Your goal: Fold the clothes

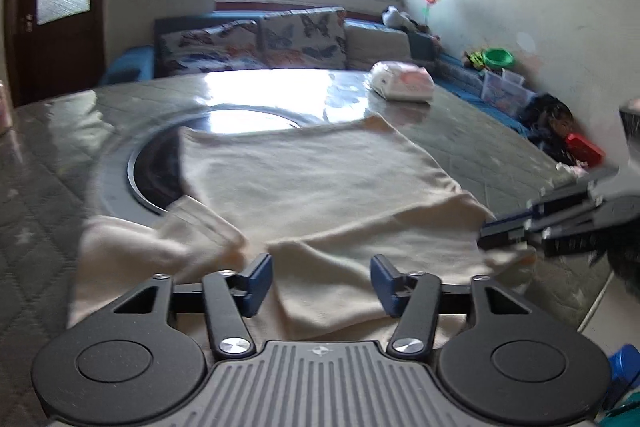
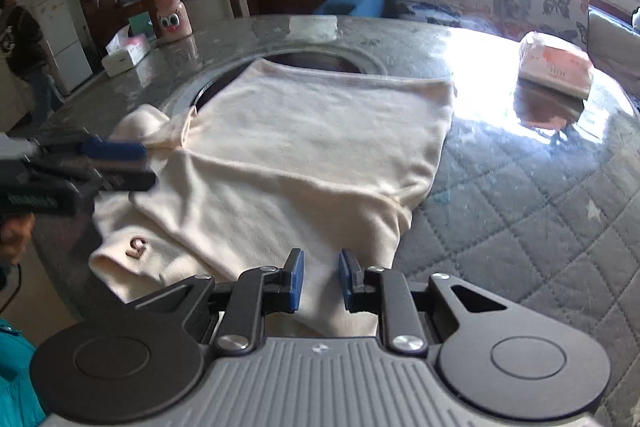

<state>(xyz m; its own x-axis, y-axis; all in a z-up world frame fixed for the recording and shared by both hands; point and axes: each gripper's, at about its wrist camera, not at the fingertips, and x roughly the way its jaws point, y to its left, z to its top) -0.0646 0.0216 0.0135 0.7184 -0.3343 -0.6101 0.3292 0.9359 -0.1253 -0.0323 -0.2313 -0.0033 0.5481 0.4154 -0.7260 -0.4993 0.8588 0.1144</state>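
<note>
Garment: a cream knit top (image 2: 304,147) lies spread on the round surface (image 2: 540,211), its far hem over the dark central ring (image 1: 152,179), its near edge under both grippers.
Fabric: soft, matte, slightly fuzzy; it bunches into thick rolls at the near corners, so it looks stretchy and limp.
Sleeve: one sleeve (image 1: 200,223) is doubled back toward the body, rumpled; a small brown mark (image 2: 138,247) sits on the near cuff.
Left gripper (image 1: 322,285): fingers apart, cloth lying beneath and between them, nothing pinched.
Right gripper (image 2: 320,281): fingers narrowly apart over a ridge of fabric; whether the blue pads actually bite it I cannot tell.
Risk, grip: a shallow pinch on this limp knit would likely catch only the top layer, so the fold would drag unevenly.
Risk, slide: the covering looks glossy and slick; pulling one side alone could skate the whole top sideways.
Risk, ring: the raised ring edge could snag the far hem.
Surface: quilted grey padding under clear, shiny film.
Beyond: a tissue pack (image 2: 556,67), well apart from the cloth.
</note>
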